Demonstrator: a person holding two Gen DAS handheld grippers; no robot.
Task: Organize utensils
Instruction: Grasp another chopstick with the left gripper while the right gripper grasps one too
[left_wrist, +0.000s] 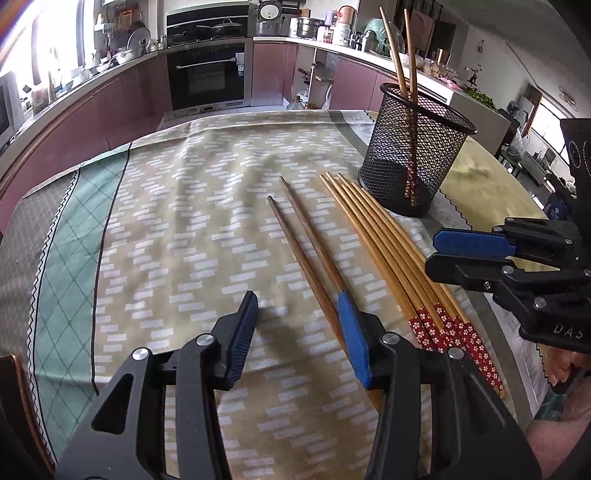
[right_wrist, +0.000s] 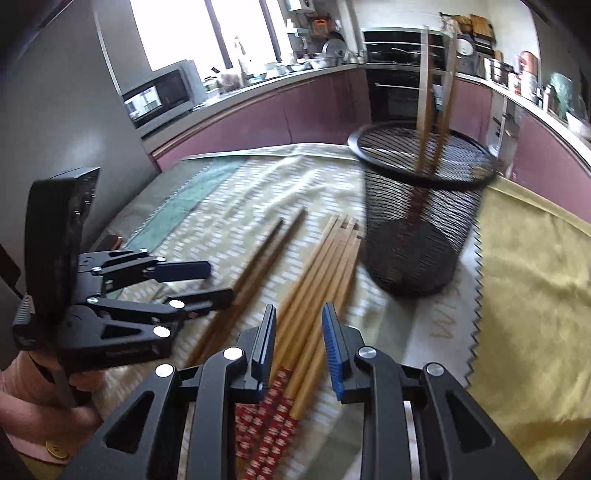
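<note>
Two black tools — blue ribbed pads, silver screws — pink buttoned sleeve.

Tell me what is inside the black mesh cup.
Two chopsticks stand inside the black mesh cup, leaning together, their tops well above its rim. Through the mesh their red patterned ends show near the bottom. Whether anything smaller lies on the cup's floor cannot be seen.
</note>
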